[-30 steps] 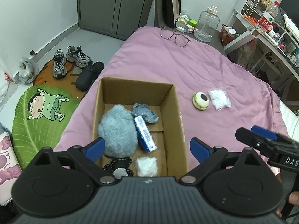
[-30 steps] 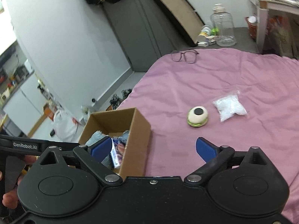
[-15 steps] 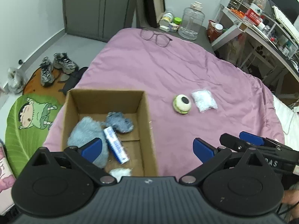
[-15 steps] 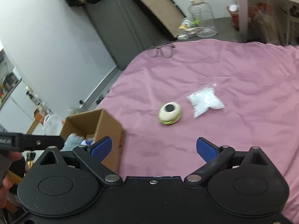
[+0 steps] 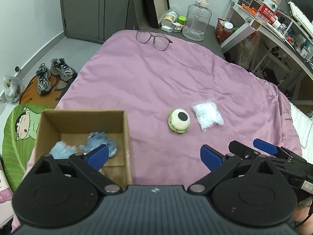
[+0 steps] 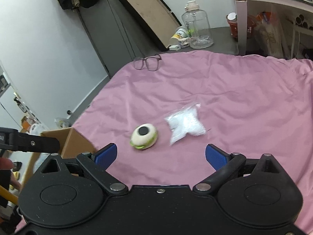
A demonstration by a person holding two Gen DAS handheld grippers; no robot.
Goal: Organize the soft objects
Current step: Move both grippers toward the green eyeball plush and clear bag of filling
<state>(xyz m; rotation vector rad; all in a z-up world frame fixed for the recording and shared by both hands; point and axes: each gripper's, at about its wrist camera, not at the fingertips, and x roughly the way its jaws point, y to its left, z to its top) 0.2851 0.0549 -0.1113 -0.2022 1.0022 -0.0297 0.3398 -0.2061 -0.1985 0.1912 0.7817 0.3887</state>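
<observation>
**Both grippers spread wide above the pink bedspread, nothing held**

Right gripper [image 6: 160, 156] hangs over the pink bedspread [image 6: 225, 86] with its blue fingertips [image 6: 106, 153] set far apart and nothing between them. Just ahead of it lie two soft items: a round cream plush toy [image 6: 144, 136] with a black dot on top and a green band low on its side, and beside it, to the right, a clear bag of white filling [image 6: 184, 124]. The two sit near each other but apart.

Left gripper [image 5: 154, 156] is likewise spread wide and empty, its left finger over the near corner of the cardboard box [image 5: 126, 137]. That open box stands on the bedspread's left edge, well apart from the plush toy [image 5: 179, 120] and the bag [image 5: 207, 114]. Inside it, fluffy blue-grey pieces [image 5: 101, 142] rest on the bottom; part of the contents is hidden by the gripper.

At the far end of the bed lie glasses [image 5: 153, 39]. Beyond them a clear water jug [image 5: 197, 20] stands on a dark surface
</observation>
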